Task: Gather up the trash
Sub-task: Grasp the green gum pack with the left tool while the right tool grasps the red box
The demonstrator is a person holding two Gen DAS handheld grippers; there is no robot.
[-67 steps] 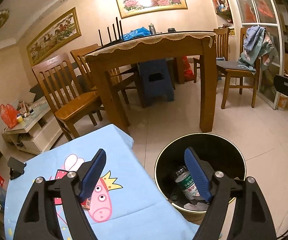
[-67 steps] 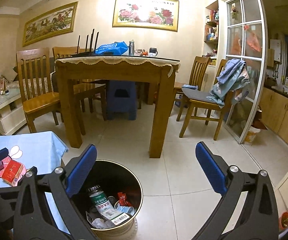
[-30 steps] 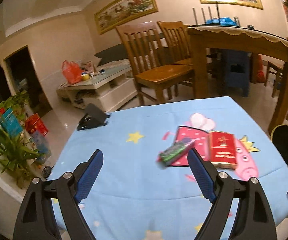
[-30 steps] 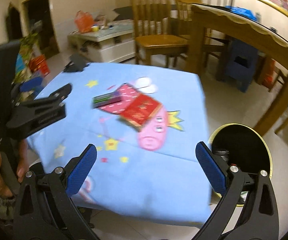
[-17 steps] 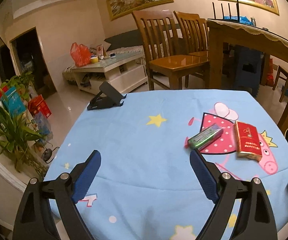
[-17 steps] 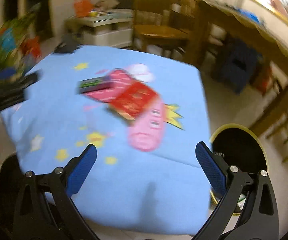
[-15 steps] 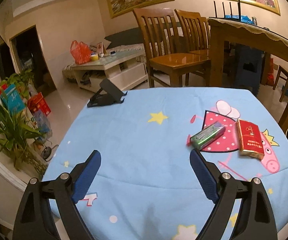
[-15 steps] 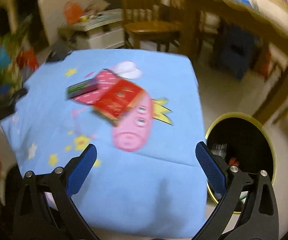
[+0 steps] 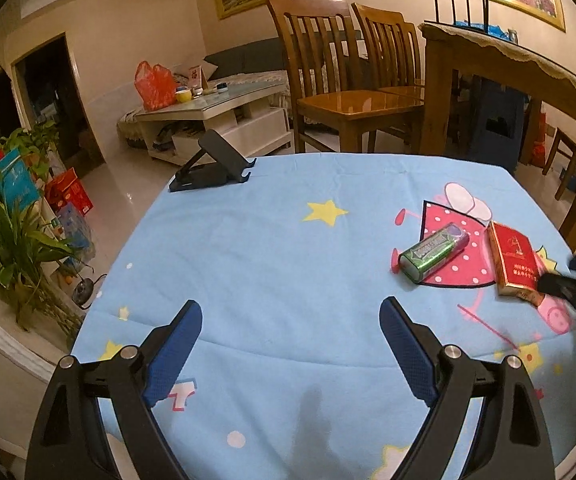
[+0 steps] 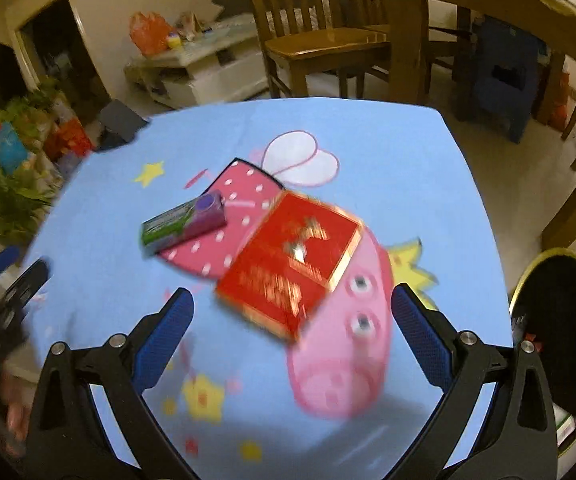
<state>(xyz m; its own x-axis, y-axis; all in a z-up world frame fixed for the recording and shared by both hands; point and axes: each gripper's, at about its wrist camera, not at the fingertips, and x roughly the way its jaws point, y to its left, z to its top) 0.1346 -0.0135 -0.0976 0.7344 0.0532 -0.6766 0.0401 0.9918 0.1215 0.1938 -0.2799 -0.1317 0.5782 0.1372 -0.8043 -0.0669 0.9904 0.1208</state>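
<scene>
Right claw spread wide, nothing gripped, hanging just over the blue cartoon cloth on the counter. Red cigarette pack lying flat right at 12 o'clock from the claw, its near corner sitting between the two blue fingertips, top a bit blurry from motion. Can't tell for sure whether the pads touch it; looks like a small gap on both sides. Green gum pack at about 10 o'clock, just beside the red pack's far-left edge, lying on the pink dotted dress print. Black trash bin with a gold rim way over at 3 o'clock, off the counter on the floor, some scraps visible inside.

Left claw also wide open and holding nothing, low over the near half of the cloth. From here, gum pack at roughly 1 o'clock, red pack just beyond it at 2 o'clock, both well apart from these fingers. Blurry dark tip of the right claw right up against the red pack's near end. Black folding phone stand at 11 o'clock on the far edge of the counter.
</scene>
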